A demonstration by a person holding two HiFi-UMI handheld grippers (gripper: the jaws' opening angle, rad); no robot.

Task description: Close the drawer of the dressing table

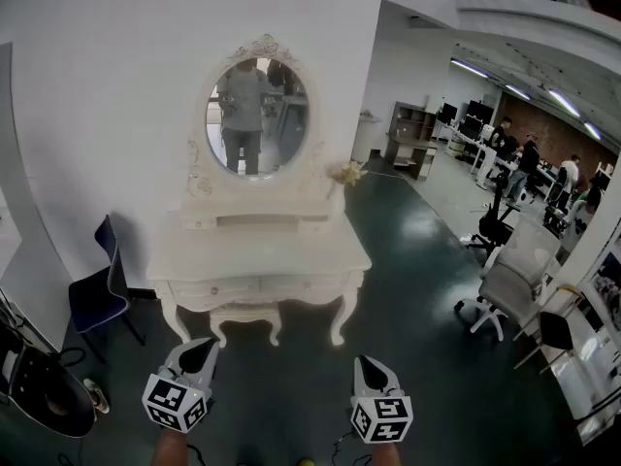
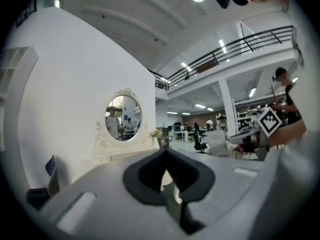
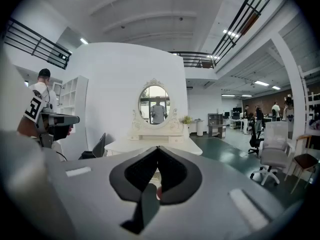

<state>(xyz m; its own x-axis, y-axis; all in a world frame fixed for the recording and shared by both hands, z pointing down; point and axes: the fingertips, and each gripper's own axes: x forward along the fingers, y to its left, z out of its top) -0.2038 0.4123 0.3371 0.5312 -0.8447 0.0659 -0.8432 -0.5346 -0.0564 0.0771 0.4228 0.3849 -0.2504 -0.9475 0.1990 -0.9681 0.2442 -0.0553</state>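
Closing has not begun: the white desk (image 1: 262, 255) stands mid-frame, well apart from the left gripper (image 1: 204, 346) and right gripper (image 1: 368, 363) at the bottom. Both have jaws together and hold nothing. Its drawer (image 1: 254, 286) is too small to judge open.

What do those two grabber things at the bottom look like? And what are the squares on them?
The left gripper and the right gripper are both light grey, with black pads inside jaws that narrow to a point. Each carries a white cube printed with black square markers. No sleeves show on the arms behind them.
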